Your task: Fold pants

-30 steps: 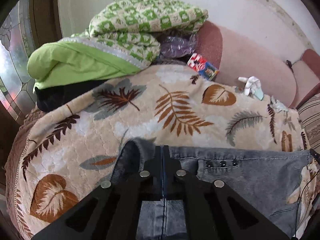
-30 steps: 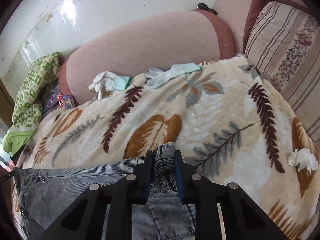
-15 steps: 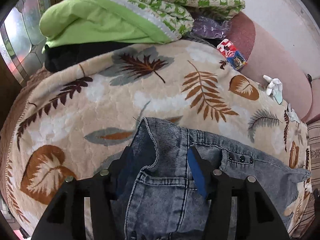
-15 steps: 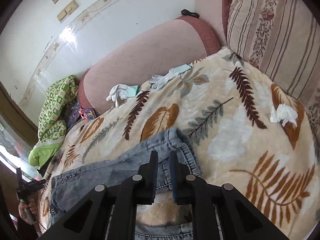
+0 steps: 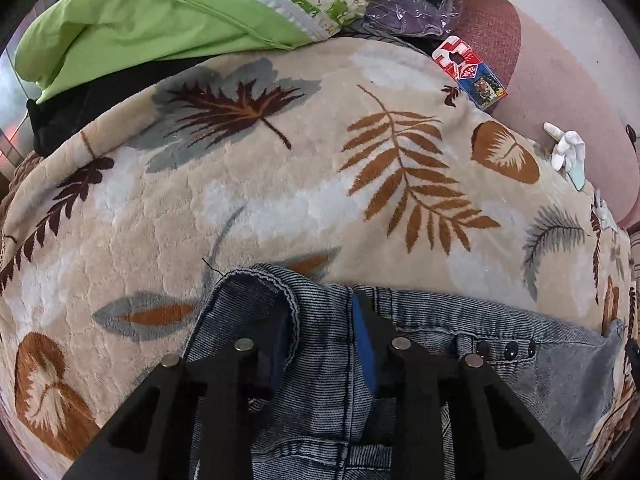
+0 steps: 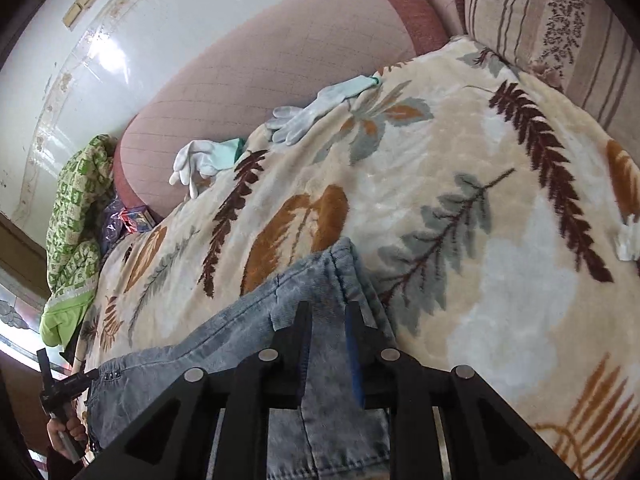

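Grey-blue denim pants (image 5: 500, 344) lie on a leaf-patterned beige blanket (image 5: 280, 184). In the left wrist view my left gripper (image 5: 320, 320) is open, its fingers spread over a curled corner of the waistband (image 5: 256, 284); three dark snaps (image 5: 506, 347) show to the right. In the right wrist view my right gripper (image 6: 327, 320) has its jaws a little apart with the other denim corner (image 6: 320, 272) between them, not pinched. The pants (image 6: 192, 368) stretch left toward the other hand-held gripper at the frame edge.
A green quilt pile (image 5: 168, 20) and a red-blue packet (image 5: 468, 72) lie at the blanket's far end. White gloves (image 6: 208, 156) (image 6: 316, 108) rest by the pink cushion (image 6: 260, 76). A striped pillow (image 6: 560, 28) stands at the right; a crumpled tissue (image 6: 630, 240) lies at the right edge.
Both grippers were shut on the denim corners a second ago. The left opened wide and the right has parted its jaws. The corners now rest on the blanket.
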The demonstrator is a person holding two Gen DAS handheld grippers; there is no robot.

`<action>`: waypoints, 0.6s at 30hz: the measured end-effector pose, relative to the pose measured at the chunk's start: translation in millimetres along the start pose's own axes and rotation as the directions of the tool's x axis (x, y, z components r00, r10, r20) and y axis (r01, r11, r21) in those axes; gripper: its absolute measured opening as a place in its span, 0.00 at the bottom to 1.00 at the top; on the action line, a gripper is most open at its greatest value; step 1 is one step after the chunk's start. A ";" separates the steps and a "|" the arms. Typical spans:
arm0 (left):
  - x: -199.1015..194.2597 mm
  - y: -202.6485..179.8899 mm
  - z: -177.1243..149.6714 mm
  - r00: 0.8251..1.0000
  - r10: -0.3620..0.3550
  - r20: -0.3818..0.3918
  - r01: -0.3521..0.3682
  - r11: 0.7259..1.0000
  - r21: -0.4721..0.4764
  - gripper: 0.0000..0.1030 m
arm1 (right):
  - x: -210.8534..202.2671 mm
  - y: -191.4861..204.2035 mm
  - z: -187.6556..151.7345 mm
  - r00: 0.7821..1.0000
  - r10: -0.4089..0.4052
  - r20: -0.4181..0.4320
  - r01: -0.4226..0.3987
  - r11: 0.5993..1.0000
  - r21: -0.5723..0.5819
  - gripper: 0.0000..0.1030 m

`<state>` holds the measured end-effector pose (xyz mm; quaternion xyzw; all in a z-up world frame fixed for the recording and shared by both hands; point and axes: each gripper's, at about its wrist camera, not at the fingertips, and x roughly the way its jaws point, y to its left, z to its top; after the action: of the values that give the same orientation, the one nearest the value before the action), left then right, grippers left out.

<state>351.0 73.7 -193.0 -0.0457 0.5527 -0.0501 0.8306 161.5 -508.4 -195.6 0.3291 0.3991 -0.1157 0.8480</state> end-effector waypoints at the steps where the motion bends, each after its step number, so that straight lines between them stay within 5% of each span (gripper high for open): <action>1: -2.8 -0.3 -0.7 1.000 -0.008 0.007 0.008 1.000 0.005 0.25 | 7.7 1.5 4.5 1.000 0.001 -0.010 -0.001 1.000 0.010 0.19; 8: -17.5 4.6 -0.7 0.993 -0.112 0.028 0.111 0.993 0.041 0.25 | 21.7 -0.6 15.7 1.000 -0.006 -0.004 0.006 1.000 0.026 0.19; 9: -12.7 5.8 0.4 0.994 -0.108 0.011 0.107 0.994 0.036 0.30 | 20.0 -2.6 15.0 1.000 0.006 -0.001 -0.006 1.000 0.026 0.19; 11: 3.5 7.1 1.2 0.990 -0.133 -0.044 0.134 0.991 0.006 0.62 | 16.0 -5.9 13.1 0.999 0.047 0.016 -0.047 0.998 0.029 0.19; 12: 5.1 5.5 -0.3 0.991 -0.129 -0.033 0.130 0.991 0.012 0.62 | 13.2 -6.4 12.2 0.998 0.053 0.034 -0.054 0.998 0.034 0.19; 13: 3.5 0.8 -2.0 0.994 -0.105 -0.015 0.106 0.994 0.036 0.62 | 11.2 -6.8 11.3 0.997 0.045 0.055 -0.047 0.998 0.037 0.22; 14: 2.1 -4.9 -4.3 0.997 -0.077 -0.006 0.077 0.995 0.060 0.59 | 11.0 -6.1 11.1 0.997 0.037 0.070 -0.039 0.999 0.032 0.42; 15: 1.4 -10.4 -6.0 0.998 -0.056 0.001 0.056 0.995 0.077 0.54 | 13.6 -5.8 11.2 0.998 0.022 0.065 -0.024 0.999 0.025 0.72; 17: -1.7 -16.8 -8.2 1.000 -0.011 0.015 0.010 0.995 0.094 0.26 | 19.0 -8.9 10.4 0.999 0.022 0.030 -0.024 0.998 0.056 0.75; 18: -3.9 -17.8 -8.3 1.000 0.006 0.020 -0.008 0.995 0.101 0.24 | 20.7 -11.9 10.5 0.998 0.061 0.013 -0.062 0.995 0.077 0.75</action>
<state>341.3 56.5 -190.2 -0.0023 0.5413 -0.0744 0.8375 175.9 -522.8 -211.9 0.3733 0.3793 -0.1068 0.8398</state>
